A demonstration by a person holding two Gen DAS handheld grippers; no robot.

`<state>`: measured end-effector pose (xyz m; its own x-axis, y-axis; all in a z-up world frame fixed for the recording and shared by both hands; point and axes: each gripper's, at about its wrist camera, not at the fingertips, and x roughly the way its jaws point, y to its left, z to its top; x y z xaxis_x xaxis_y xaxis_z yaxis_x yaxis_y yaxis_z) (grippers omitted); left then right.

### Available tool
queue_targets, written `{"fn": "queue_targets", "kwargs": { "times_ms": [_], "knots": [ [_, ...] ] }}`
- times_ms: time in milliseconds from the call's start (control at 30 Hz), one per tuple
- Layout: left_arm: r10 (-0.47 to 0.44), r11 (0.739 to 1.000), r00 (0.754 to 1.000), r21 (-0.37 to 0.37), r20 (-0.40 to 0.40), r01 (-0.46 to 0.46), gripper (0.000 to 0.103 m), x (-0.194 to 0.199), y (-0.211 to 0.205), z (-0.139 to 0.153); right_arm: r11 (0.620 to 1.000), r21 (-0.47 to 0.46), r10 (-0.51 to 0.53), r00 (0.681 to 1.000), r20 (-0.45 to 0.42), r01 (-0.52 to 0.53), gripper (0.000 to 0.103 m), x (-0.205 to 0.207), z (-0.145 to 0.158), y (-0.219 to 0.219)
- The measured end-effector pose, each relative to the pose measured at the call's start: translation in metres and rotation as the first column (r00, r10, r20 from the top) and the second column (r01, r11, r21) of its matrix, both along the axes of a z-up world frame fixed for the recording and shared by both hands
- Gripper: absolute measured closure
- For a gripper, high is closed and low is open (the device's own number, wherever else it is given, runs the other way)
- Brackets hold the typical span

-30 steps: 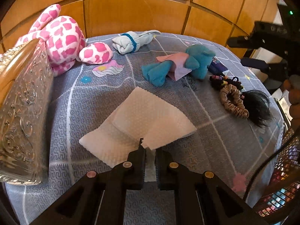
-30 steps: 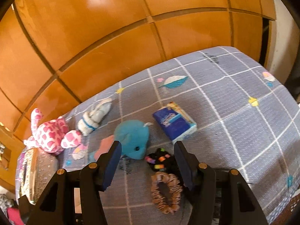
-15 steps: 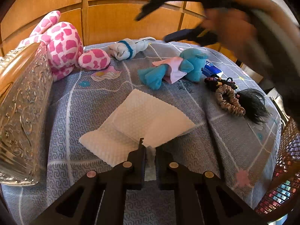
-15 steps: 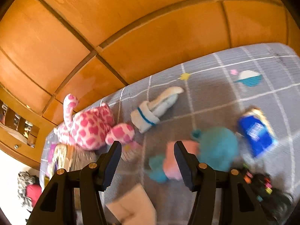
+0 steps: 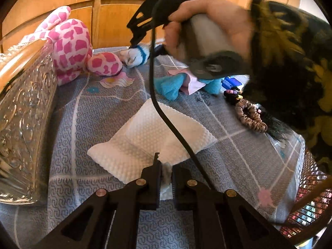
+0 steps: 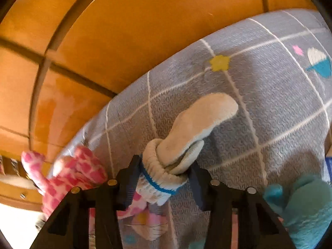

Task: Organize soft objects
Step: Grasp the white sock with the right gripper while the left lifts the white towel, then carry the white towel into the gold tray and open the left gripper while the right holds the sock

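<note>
My left gripper point(image 5: 165, 166) is shut on the near corner of a white textured cloth point(image 5: 149, 139) lying on the grey patterned bedspread point(image 5: 99, 112). My right gripper point(image 6: 164, 168) is open, its fingers on either side of a rolled white sock pair with a blue band point(image 6: 178, 145), low over the bedspread point(image 6: 269, 103). From the left wrist view the right gripper point(image 5: 145, 29) reaches over that sock point(image 5: 136, 55) at the back. A pink and white plush giraffe point(image 5: 70, 43) and a teal plush toy point(image 5: 172, 86) lie nearby.
A clear embossed glass box point(image 5: 22, 112) stands at the left. Hair scrunchies point(image 5: 249, 116) and a blue tissue pack point(image 5: 230, 82) lie at the right. A wooden headboard point(image 6: 124, 41) runs behind. A mesh basket point(image 5: 311, 199) sits at the right edge.
My right gripper swung left across the bed and came down around the rolled sock, still open. My left gripper stayed shut on the cloth corner.
</note>
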<state>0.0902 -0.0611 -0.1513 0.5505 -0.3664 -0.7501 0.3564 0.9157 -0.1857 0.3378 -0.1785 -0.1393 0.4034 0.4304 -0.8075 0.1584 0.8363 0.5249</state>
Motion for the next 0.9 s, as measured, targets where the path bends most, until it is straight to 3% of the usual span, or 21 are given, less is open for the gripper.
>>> {"fn": "queue_targets", "kwargs": {
  "times_ms": [233,433,633,767,900],
  "knots": [
    [0.002,1.0,1.0,-0.006,-0.003,-0.002,0.095,-0.001,0.004,0.0,0.984,-0.123,0.147,0.981,0.127,-0.132,0.07,-0.043,0.048,0.0],
    [0.014,1.0,1.0,0.014,-0.006,-0.013,0.095,-0.004,0.005,0.004,0.974,-0.132,0.208,0.958,0.195,-0.184,0.07,-0.107,0.085,-0.041],
    [0.042,0.999,0.998,0.025,-0.046,-0.041,0.096,-0.01,0.01,0.016,0.94,-0.266,0.239,0.968,0.071,-0.213,0.07,-0.159,0.053,-0.055],
    [0.045,0.999,0.999,0.001,-0.001,-0.045,0.096,-0.025,0.019,0.042,0.918,-0.311,0.263,0.965,0.009,-0.248,0.07,-0.172,0.028,-0.045],
    [0.07,0.997,0.997,-0.043,0.043,-0.068,0.096,-0.038,0.032,0.069,0.886,-0.385,0.277,0.961,-0.01,-0.259,0.07,-0.171,0.024,-0.038]
  ]
}}
